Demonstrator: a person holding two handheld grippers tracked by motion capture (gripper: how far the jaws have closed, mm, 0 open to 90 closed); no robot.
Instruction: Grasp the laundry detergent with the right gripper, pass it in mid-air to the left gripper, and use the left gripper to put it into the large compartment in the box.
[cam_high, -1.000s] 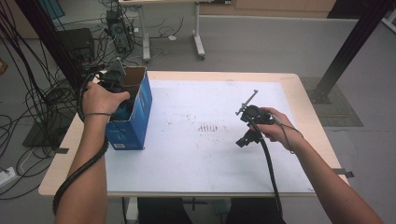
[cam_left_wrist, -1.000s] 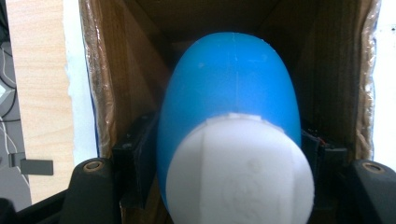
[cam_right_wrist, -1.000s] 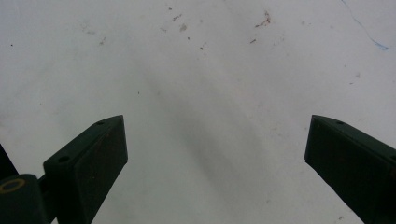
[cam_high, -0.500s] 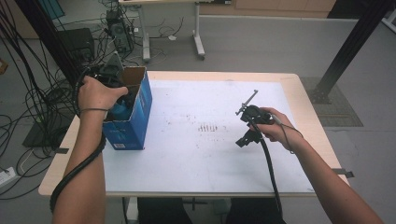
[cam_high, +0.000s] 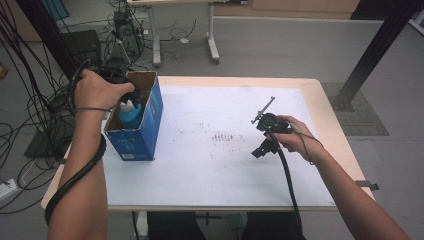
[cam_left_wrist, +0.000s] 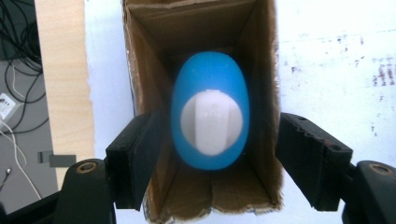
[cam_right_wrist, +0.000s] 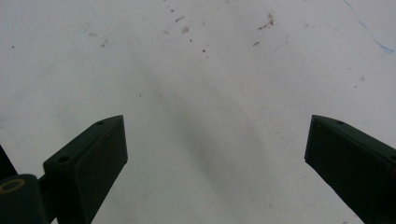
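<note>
A blue bottle (cam_left_wrist: 212, 93) with a white cap (cam_left_wrist: 211, 122) stands upright inside an open blue cardboard box (cam_high: 150, 117) at the table's left edge. My left gripper (cam_left_wrist: 217, 130) hovers over the box mouth, open, one jaw on either side of the bottle with a gap on both sides. In the high view the bottle (cam_high: 129, 114) shows below the hand that holds the left gripper (cam_high: 116, 79). My right gripper (cam_right_wrist: 215, 158) is open over the bare white sheet with nothing between its jaws. In the high view the right gripper (cam_high: 267, 135) is held right of centre.
The white sheet (cam_high: 210, 165) covers most of the wooden table (cam_high: 330, 107) and carries small dark marks (cam_high: 222, 136). Cables (cam_high: 30, 95) and equipment lie on the floor left of the table. Another desk's legs (cam_high: 212, 42) stand behind.
The left hand has drawn back and to the left from the box top, so the bottle in the box is uncovered. The right gripper has not moved.
</note>
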